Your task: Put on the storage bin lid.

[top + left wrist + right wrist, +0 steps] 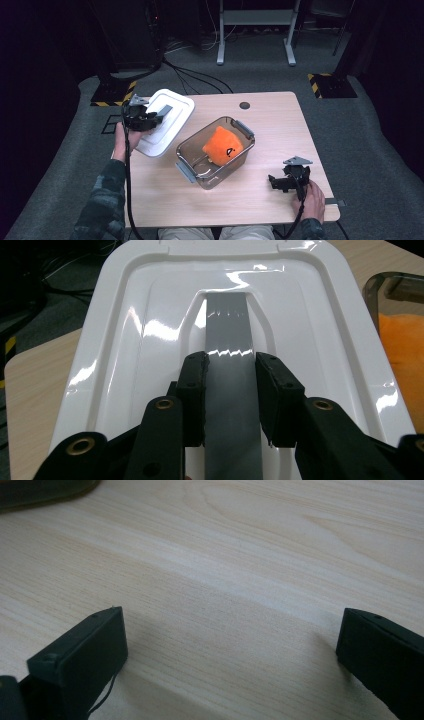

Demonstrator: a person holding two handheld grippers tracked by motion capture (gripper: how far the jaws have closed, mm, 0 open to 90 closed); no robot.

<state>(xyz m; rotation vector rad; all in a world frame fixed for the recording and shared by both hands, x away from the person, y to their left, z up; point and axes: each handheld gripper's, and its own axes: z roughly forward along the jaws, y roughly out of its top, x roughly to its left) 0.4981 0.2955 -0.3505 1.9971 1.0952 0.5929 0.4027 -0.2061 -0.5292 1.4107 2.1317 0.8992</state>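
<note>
A white box lid (165,122) with a grey handle strip (230,370) is tilted up at the table's left side. My left gripper (150,119) is shut on that grey handle; in the left gripper view its pads (196,390) press both sides of the strip. Mid-table stands a clear smoky plastic box (194,160) with grey latches, and an orange plush toy (222,145) lies inside it. My right gripper (280,182) rests low near the table's front right with its jaws wide apart; the right gripper view has bare wood between its fingertips (85,650).
The light wooden table (270,130) has a small round grommet hole (244,105) near its far edge. Beyond it lie grey carpet, cables, and a metal stand (255,30). Yellow-black striped bases (325,82) sit on the floor at either side.
</note>
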